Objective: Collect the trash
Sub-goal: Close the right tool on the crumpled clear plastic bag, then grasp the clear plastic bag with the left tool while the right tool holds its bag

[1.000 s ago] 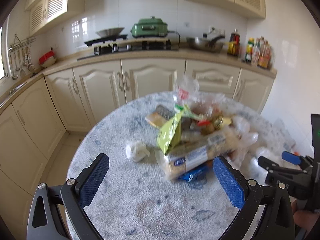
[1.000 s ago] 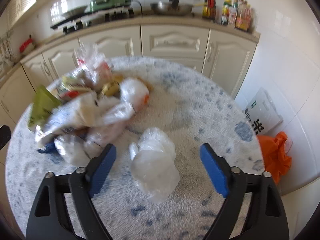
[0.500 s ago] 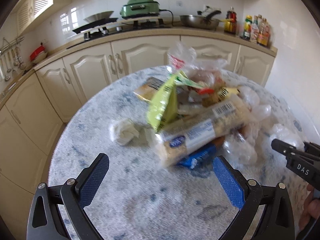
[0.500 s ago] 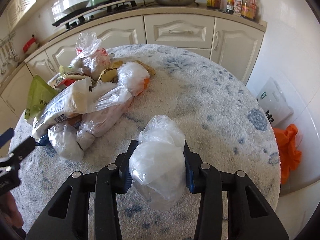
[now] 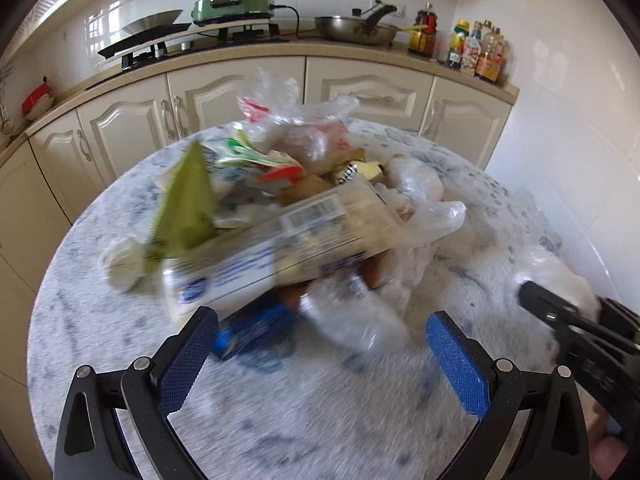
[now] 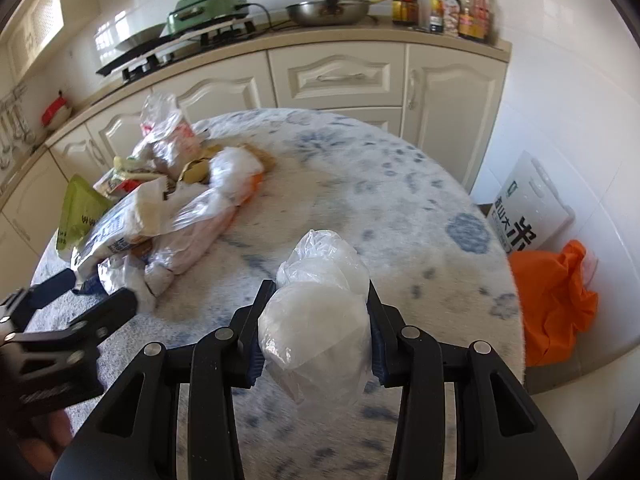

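**Trash on the round table: one bag in hand, heap at the left**

Crumpled clear plastic bag (image 6: 320, 320): clamped between the pads of the right gripper (image 6: 316, 330), which has just closed on it; it is held over the near part of the table, bulging above and below the jaws.

Trash pile (image 6: 168, 208): heaped on the left half of the round table (image 6: 360, 184), which wears a white cover with blue blotches. Contents visible: a long clear wrapper with a barcode label (image 5: 280, 248), a green pouch (image 5: 186, 208) standing on edge at the left, a blue wrapper (image 5: 256, 326) at the near edge, knotted clear bags on the far side. A crumpled white paper wad (image 5: 122, 260) lies just left of the pile.

Left gripper (image 5: 320, 364): jaws spread wide, nothing between the pads, hovering at the near edge of the pile, above the blue wrapper.

Surroundings: cream cabinets behind the table; on the counter a green cooker (image 6: 208, 4), a steel wok (image 6: 328, 12) and bottles (image 6: 444, 4). An orange bag (image 6: 552, 300) lies on the floor at the right, a white printed bag (image 6: 524, 208) beyond it.
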Available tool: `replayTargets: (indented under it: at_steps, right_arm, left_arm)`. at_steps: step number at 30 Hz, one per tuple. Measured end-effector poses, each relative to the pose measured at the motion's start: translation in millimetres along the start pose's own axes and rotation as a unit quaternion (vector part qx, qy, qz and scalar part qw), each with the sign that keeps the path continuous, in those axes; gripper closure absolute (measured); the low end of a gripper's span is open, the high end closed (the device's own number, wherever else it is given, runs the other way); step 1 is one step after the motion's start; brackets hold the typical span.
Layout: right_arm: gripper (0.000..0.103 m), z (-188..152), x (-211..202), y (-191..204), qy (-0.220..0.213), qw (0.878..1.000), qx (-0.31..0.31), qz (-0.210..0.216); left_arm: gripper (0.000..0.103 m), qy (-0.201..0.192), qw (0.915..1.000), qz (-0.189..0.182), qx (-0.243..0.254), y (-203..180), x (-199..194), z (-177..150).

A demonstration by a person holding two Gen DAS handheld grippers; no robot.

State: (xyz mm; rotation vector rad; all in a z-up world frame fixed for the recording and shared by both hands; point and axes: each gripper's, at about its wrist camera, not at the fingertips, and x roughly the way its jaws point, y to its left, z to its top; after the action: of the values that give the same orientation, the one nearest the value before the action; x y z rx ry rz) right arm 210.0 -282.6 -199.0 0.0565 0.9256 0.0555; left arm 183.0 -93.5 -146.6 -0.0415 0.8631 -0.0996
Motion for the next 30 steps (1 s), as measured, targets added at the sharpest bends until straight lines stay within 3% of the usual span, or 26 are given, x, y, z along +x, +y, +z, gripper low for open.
replayTargets:
  at_steps: [4, 6, 14, 20, 22, 23, 24, 30]
  right_arm:
    - [0.062, -3, -6, -11, -0.002, 1.000, 0.007, 0.001]
    - [0.062, -5, -9, -13, -0.004, 1.000, 0.007, 0.002]
    - [0.062, -11, -23, -19, -0.011, 1.000, 0.013, 0.008]
    - [0.062, -18, -32, -16, -0.011, 1.000, 0.011, 0.011]
    - [0.062, -20, -33, -14, -0.010, 1.000, 0.011, 0.011]
    - [0.062, -22, -34, -13, -0.009, 1.000, 0.010, 0.011]
    - [0.062, -23, -35, -11, -0.009, 1.000, 0.010, 0.011]
    - [0.062, -27, -40, -10, -0.012, 1.000, 0.009, 0.005]
  left_arm:
    - [0.011, 0.006, 0.9995, 0.027, 0.017, -13, 20, 4]
    - [0.037, -0.008, 0.9998, 0.014, 0.011, -11, 18, 6]
    - [0.052, -0.011, 0.9990, -0.021, 0.038, -3, 5, -12]
    - [0.050, 0.002, 0.9983, -0.044, 0.039, 21, -21, -24]
    - [0.042, 0.012, 0.9979, -0.043, 0.046, 23, -25, -24]
    - [0.029, 0.018, 0.9977, -0.040, 0.051, 23, -26, -25]
    - [0.022, 0.016, 0.9978, -0.036, 0.053, 23, -28, -26]
    - [0.022, 0.001, 0.9949, -0.060, 0.082, 12, -49, -35]
